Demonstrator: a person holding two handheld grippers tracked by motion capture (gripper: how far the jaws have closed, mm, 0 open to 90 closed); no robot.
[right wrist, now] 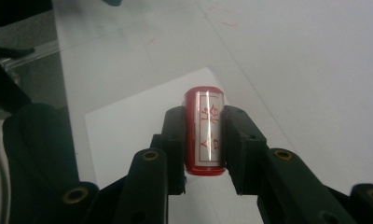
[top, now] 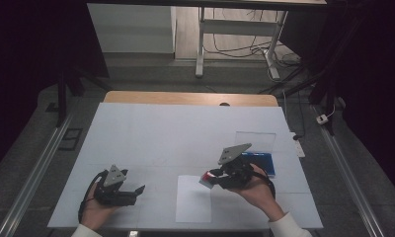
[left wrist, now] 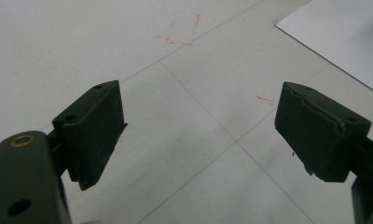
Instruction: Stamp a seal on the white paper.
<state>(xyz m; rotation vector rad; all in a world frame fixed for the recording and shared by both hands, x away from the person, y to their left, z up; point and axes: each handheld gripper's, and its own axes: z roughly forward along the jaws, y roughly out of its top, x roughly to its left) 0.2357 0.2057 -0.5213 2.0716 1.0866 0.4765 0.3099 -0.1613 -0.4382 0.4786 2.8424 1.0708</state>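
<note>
Over on the right side of the desk [top: 136,128] sits a blue box [top: 262,162] with its clear lid [top: 255,141] standing up behind it; what is inside the box is too small to tell. The desk has a white top with thin lines and some faint red marks on it. A white sheet of paper [top: 193,199] lies flat near the front edge, between the two hands. The right tongs [top: 208,178] are held in the person's right hand [top: 257,190], just beside the blue box and right at the top corner of the paper. In the right gripper view these tongs [right wrist: 204,140] are clamped on a small red stamp [right wrist: 204,135], one black pad pressing on each long side. The stamp has a clear face with red signs on it, and it points away from the hand, out over the paper [right wrist: 142,121]. The left tongs [top: 138,189] are in the left hand [top: 98,207], near the front left of the desk and well apart from the paper. In the left gripper view the left tongs [left wrist: 198,130] stand wide apart, holding nothing and showing bare desk [left wrist: 72,42] between them, with a corner of the paper [left wrist: 343,32] farther off.
</note>
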